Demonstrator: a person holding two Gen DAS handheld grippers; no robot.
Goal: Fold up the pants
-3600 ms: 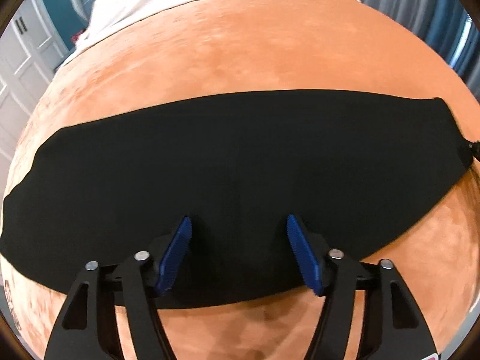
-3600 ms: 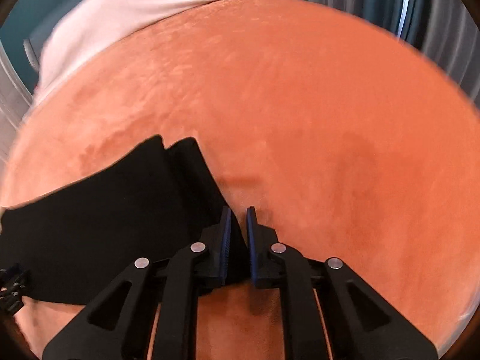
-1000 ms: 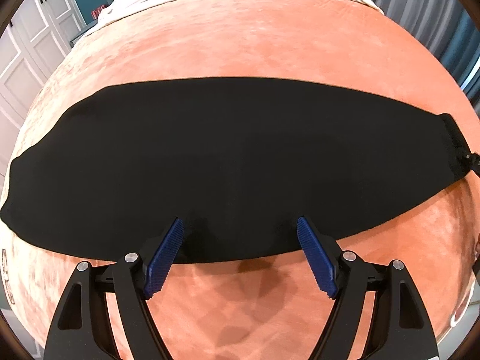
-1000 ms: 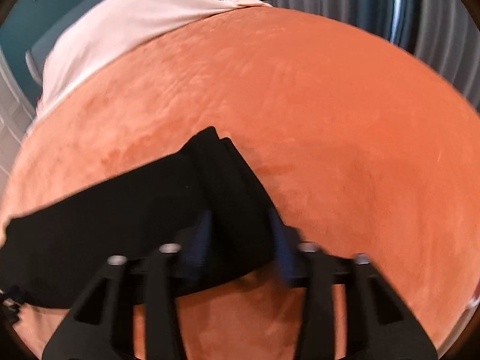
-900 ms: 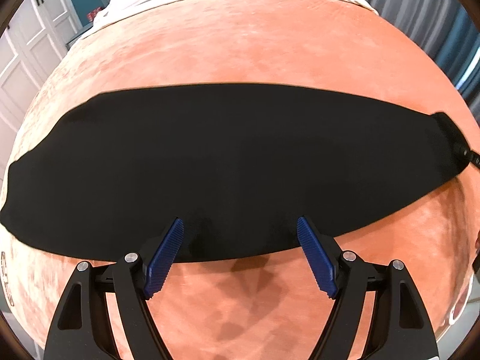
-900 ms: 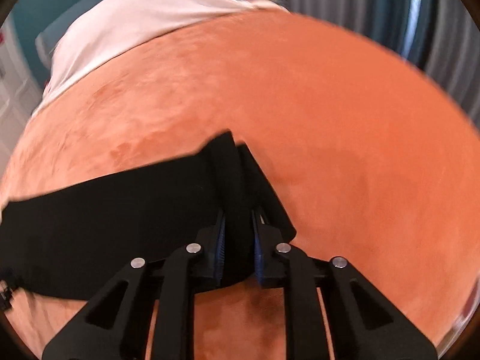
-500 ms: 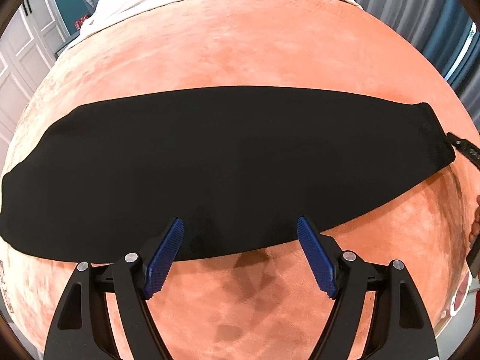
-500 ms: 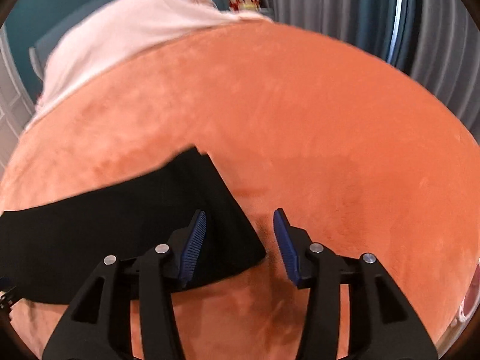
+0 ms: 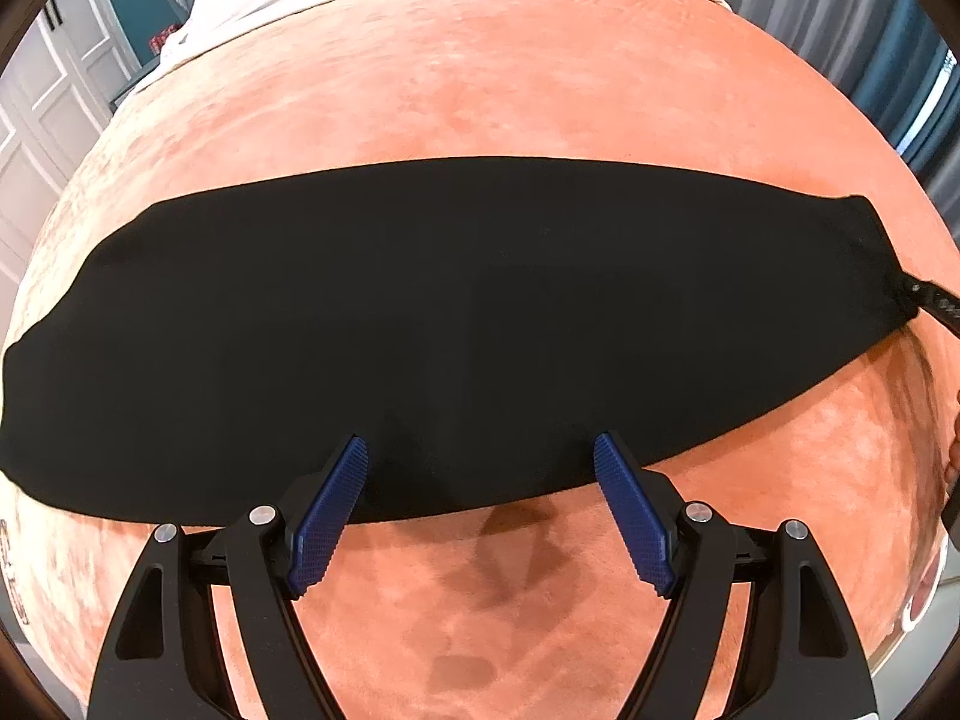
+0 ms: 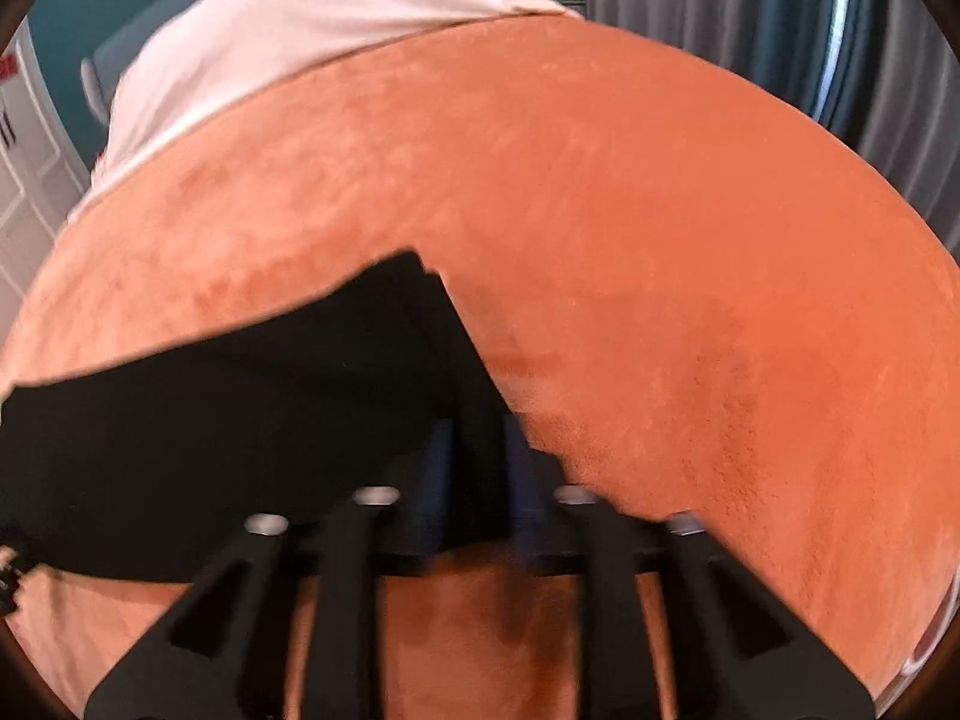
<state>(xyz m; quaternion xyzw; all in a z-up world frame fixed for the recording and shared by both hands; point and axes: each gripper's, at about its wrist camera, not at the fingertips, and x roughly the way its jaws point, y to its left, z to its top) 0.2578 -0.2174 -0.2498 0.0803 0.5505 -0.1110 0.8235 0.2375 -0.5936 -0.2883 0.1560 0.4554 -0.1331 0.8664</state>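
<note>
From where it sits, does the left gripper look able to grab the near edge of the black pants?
Probably yes. The left gripper is open, its fingers straddling the near edge of the black pants lying flat on the orange blanket, with nothing between them.

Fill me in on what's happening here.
A person with a gripper in each hand is folding black pants, laid out long and flat on an orange blanket. The left gripper hovers open at the near edge mid-length. The right gripper is at the pants' right end, fingers straddling the fabric; blur hides whether it grips.
</note>
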